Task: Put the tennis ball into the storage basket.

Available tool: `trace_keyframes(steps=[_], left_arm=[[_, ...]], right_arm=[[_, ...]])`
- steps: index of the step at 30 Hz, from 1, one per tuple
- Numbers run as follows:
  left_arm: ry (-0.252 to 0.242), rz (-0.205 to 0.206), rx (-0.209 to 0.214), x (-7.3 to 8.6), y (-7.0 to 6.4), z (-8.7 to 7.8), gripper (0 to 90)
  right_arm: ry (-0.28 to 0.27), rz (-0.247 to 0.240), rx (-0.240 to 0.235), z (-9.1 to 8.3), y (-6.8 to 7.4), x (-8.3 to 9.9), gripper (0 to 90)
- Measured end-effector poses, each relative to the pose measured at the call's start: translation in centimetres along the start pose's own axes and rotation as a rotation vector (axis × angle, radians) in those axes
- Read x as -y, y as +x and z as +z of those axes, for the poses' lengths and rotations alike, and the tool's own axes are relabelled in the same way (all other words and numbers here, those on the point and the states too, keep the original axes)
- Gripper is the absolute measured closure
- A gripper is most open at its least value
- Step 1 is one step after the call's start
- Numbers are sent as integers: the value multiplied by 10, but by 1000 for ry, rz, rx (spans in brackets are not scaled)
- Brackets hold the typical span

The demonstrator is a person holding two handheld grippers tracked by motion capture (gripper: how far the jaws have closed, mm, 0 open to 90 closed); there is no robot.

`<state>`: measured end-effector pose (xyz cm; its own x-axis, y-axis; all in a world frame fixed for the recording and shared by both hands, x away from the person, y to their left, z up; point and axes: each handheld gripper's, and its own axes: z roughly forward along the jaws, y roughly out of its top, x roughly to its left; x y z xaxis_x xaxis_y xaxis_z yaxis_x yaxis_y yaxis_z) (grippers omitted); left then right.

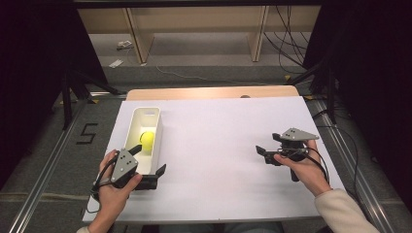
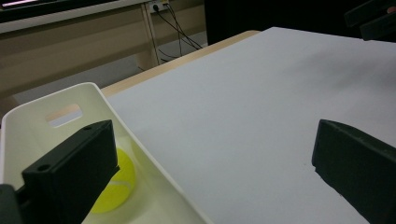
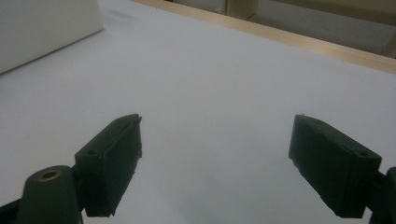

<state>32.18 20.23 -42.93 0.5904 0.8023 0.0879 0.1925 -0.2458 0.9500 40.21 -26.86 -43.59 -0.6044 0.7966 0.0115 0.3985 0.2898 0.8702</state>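
Observation:
A yellow-green tennis ball (image 1: 147, 140) lies inside a long white bin (image 1: 137, 118) on the left of the white table. My left gripper (image 1: 148, 160) is open at the bin's near end, one jaw over the bin's inside and the other outside over the table. In the left gripper view the ball (image 2: 114, 189) sits low in the bin (image 2: 28, 135), partly hidden behind the left jaw of that gripper (image 2: 210, 163). My right gripper (image 1: 266, 142) hovers open over bare table at the right, holding nothing. Its own view shows the open gripper (image 3: 215, 158) above the white surface.
A white sheet covers the table (image 1: 218, 145), with a wooden strip (image 1: 209, 92) at the far edge. The bin's side wall (image 3: 42, 28) appears at the top left of the right gripper view. Shelving legs and cables stand on the floor beyond.

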Motion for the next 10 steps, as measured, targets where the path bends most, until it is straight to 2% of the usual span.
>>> trace_keyframes(steps=[6,10], left_arm=[[-1,-4,1,0,0,0,0],[-1,-5,1,0,0,1,0]], right_arm=[[-15,-18,2,-1,2,0,181],[-22,-10,-9,-1,2,0,182]])
